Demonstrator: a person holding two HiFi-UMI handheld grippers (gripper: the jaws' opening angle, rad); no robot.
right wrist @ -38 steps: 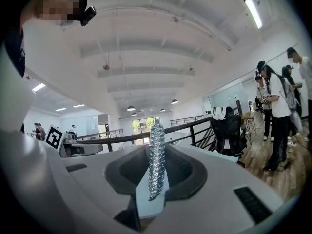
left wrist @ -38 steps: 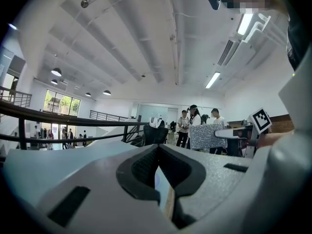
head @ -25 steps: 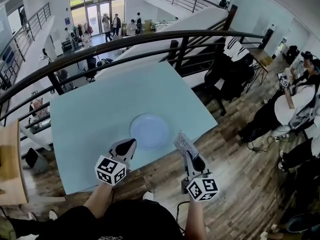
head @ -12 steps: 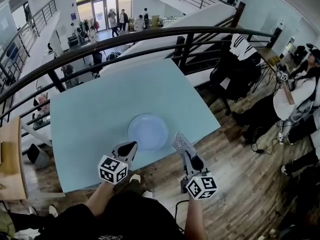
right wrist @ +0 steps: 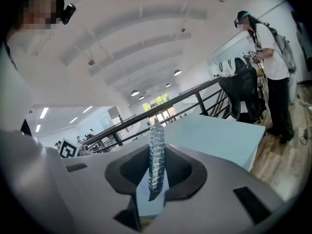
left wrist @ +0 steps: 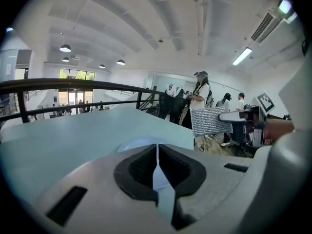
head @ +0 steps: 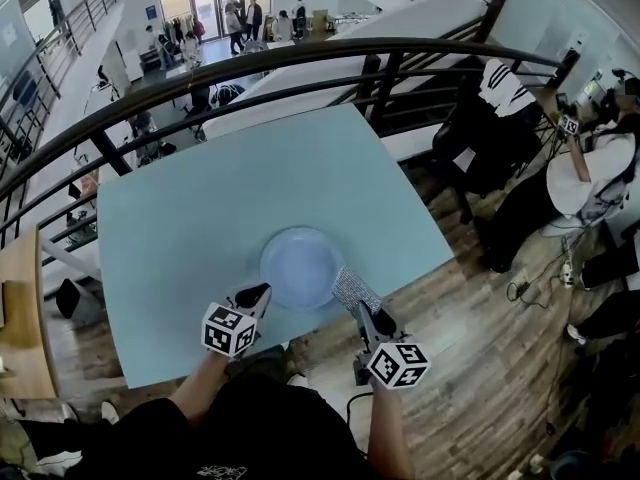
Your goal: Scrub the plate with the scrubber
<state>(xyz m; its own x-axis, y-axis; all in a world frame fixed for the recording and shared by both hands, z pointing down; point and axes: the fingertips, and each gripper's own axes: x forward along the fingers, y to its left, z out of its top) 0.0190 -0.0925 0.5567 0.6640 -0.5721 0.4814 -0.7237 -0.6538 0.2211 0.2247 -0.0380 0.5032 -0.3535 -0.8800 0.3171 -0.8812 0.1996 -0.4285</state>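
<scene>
Right gripper (right wrist: 155, 182) fingers clamp scrubber (right wrist: 156, 150); left gripper (left wrist: 157, 155) fingers closed, empty.

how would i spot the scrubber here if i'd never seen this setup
Find the pale blue table, then the round plate near its front edge. Just right of the plate, the scrubber is a flat pad clamped in the right hand-held gripper. It is the only glittery, silver-grey thing there.

One plate (head: 300, 265), one scrubber (head: 356, 290), one table (head: 200, 208)
</scene>
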